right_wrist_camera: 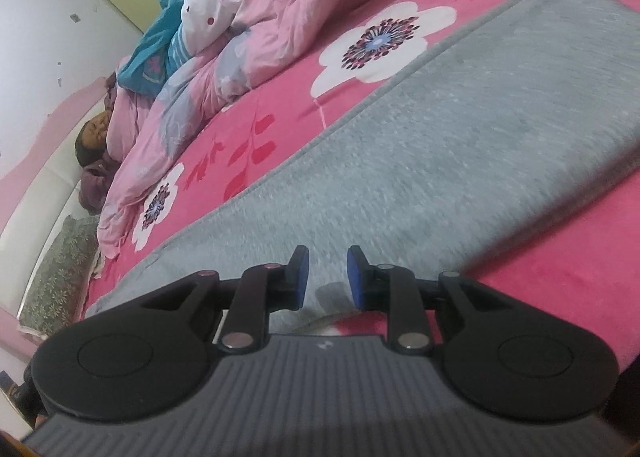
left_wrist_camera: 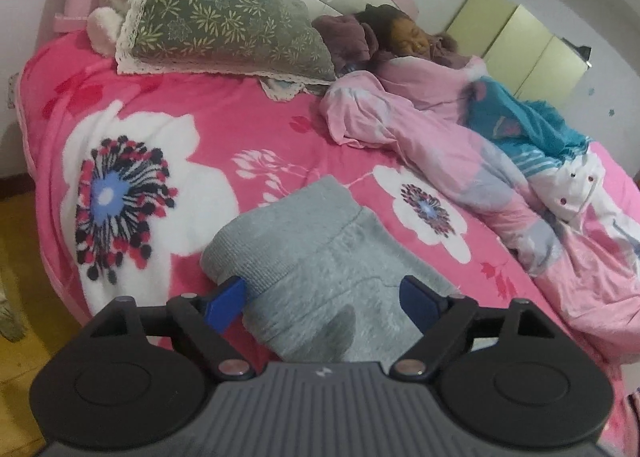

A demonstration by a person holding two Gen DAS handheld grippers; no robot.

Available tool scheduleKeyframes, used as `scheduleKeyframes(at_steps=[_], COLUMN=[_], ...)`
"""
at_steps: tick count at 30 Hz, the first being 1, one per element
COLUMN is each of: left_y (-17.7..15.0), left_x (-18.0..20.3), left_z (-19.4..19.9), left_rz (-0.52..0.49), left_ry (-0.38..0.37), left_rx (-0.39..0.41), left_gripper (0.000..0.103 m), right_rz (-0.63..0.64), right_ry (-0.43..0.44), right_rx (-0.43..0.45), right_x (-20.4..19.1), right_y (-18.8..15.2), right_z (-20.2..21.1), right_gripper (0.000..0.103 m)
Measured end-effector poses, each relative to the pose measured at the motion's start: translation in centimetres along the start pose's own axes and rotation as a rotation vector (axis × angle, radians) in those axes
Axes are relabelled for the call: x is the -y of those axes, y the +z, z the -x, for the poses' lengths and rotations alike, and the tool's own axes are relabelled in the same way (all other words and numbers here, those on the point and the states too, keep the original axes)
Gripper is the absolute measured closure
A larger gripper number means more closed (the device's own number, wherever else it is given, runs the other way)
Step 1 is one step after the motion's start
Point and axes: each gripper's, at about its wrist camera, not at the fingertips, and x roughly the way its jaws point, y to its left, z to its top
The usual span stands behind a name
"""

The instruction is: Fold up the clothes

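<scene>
The grey sweatpants lie on the pink floral blanket of the bed, near its close edge, and their long axis is what matters here. In the left wrist view the ribbed waistband points away from the left tool, toward the green leaf-print pillow. In the right wrist view the garment runs as one long, smooth grey band from just under the right tool off toward the upper right. The two tools therefore sit at different stretches of the same length. The left tool stands wide, its blue pads spread to either side of the cloth just below the waistband, with fabric lying between them but not pinched. The right tool is narrower, with a clear gap between its pads, and hovers low over the near edge of the cloth, gripping nothing. I cannot tell whether it touches the fabric. The band looks flat and even-edged, which would fit trousers already laid leg on leg, or merely smoothed out. A lengthwise fold would, I judge, hinge on each tool taking its own end. A rumpled pink duvet and a person lying under it lie well apart on the bed's far side.
</scene>
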Motion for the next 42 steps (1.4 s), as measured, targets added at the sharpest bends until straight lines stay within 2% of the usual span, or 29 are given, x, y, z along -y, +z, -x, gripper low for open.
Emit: scheduleKeyframes(at_steps=[6, 11, 13, 16, 20, 23, 26, 29, 32, 34, 37, 42], left_y=[-0.8, -1.3, -1.7, -2.6, -5.3, -8.8, -13.0, -16.6, -20.0, -21.8, -22.7, -21.9], left_x=[0.1, 2.6, 4.5, 8.4, 15.0, 20.6, 25.1, 27.2, 29.0, 28.9, 27.7, 24.7], left_z=[1.2, 3.1, 3.7, 3.5, 1.4, -0.5, -2.4, -3.0, -3.5, -3.2, -2.0, -0.3], left_rz=[-0.034, -0.131, -0.192, -0.29, -0.42, -0.554, -0.684, -0.801, -0.914, -0.966, -0.957, -0.882], left_ry=[0.089, 0.125, 0.103, 0.006, -0.187, -0.327, -0.418, -0.432, -0.44, -0.415, -0.387, -0.373], left_rx=[-0.007, 0.075, 0.103, 0.094, 0.007, -0.079, -0.173, -0.208, -0.235, -0.222, -0.2, -0.216], left_gripper=[0.024, 0.025, 0.025, 0.025, 0.025, 0.025, 0.025, 0.025, 0.025, 0.025, 0.025, 0.025], right_rz=[0.022, 0.182, 0.254, 0.322, 0.36, 0.429, 0.522, 0.541, 0.542, 0.555, 0.593, 0.485], right_ry=[0.009, 0.01, 0.019, 0.034, -0.001, -0.06, -0.161, -0.243, -0.228, -0.23, -0.223, -0.162], right_rx=[-0.003, -0.027, -0.035, -0.032, 0.015, 0.121, 0.209, 0.217, 0.274, 0.289, 0.289, 0.296], right_x=[-0.4, -3.3, -4.9, -6.6, -6.9, -6.0, -4.4, -2.1, -0.7, -0.6, -0.3, 0.7], right_y=[-0.3, -1.0, -1.4, -2.1, -2.7, -2.1, -1.9, -2.6, -4.1, -4.7, -5.1, -4.4], right_z=[-0.1, -1.3, -2.1, -2.8, -2.4, -1.7, -2.4, -3.8, -3.4, -3.0, -2.9, -2.9], right_gripper=[0.08, 0.08, 0.08, 0.08, 0.08, 0.08, 0.08, 0.082, 0.081, 0.08, 0.078, 0.073])
